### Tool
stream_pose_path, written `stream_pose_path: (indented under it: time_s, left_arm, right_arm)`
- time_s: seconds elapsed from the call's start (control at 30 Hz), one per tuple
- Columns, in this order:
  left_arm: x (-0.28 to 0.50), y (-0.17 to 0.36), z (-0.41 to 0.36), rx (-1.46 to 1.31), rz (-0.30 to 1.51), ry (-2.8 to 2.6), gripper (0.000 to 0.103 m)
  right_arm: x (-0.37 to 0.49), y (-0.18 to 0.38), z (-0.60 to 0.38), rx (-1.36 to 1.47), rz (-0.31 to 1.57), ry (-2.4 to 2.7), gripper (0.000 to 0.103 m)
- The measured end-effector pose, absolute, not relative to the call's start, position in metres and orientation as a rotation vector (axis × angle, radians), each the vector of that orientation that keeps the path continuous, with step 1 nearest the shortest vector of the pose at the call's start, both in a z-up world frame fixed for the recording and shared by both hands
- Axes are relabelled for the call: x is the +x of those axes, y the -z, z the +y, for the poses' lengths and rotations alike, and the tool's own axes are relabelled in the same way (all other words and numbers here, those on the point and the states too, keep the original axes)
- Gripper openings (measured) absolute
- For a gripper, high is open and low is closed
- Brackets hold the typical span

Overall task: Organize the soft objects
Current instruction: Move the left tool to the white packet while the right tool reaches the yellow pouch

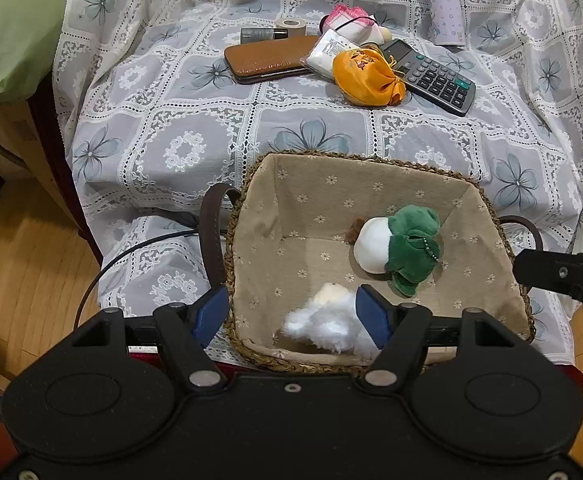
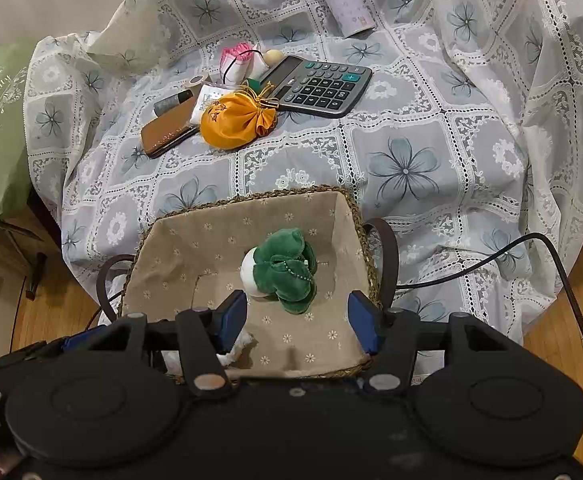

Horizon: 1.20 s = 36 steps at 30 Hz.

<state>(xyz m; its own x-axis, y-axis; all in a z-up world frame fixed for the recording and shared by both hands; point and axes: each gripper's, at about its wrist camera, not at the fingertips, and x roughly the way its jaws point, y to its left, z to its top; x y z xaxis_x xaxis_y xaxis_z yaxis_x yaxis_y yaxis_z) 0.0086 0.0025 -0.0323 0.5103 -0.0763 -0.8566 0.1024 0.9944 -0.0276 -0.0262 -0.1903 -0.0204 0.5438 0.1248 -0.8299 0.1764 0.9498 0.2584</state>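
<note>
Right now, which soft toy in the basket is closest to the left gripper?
The fluffy white toy. It lies in the basket's near corner, right between the left gripper's blue fingers, while the green and white plush sits farther back.

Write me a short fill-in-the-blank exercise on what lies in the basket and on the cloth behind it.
1. The green and white plush toy lies inside the ____.
2. The orange drawstring pouch rests against a grey ____.
3. At the back of the tablecloth lies a bottle coloured ____.
4. The fluffy toy in the basket's near corner is ____.

Missing words: basket; calculator; purple; white
</note>
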Motion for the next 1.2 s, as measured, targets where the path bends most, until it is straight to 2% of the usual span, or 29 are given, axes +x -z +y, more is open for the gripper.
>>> stream_pose_path:
  time_s: [0.2,0.27,0.3,0.8,1.2]
  left_arm:
    - [0.012,0.029,0.001,0.051,1.009,0.106,0.067]
    - [0.016,0.029,0.0,0.055,1.006,0.111,0.08]
    - [0.018,0.028,0.0,0.059,1.001,0.112,0.08]
    - [0.063,0.02,-0.002,0.111,0.978,0.109,0.081]
    - [0.122,0.029,0.006,0.089,1.003,0.078,0.081]
  right_arm:
    - [-0.018,0.021,-0.193,0.322,1.0,0.034,0.058]
    - [-0.013,0.02,-0.195,0.324,0.999,0.036,0.058]
    - [-0.01,0.019,-0.196,0.327,1.0,0.038,0.058]
    - [0.059,0.007,-0.193,0.33,0.986,0.022,0.063]
    - [0.132,0.023,-0.179,0.34,1.004,-0.023,0.068]
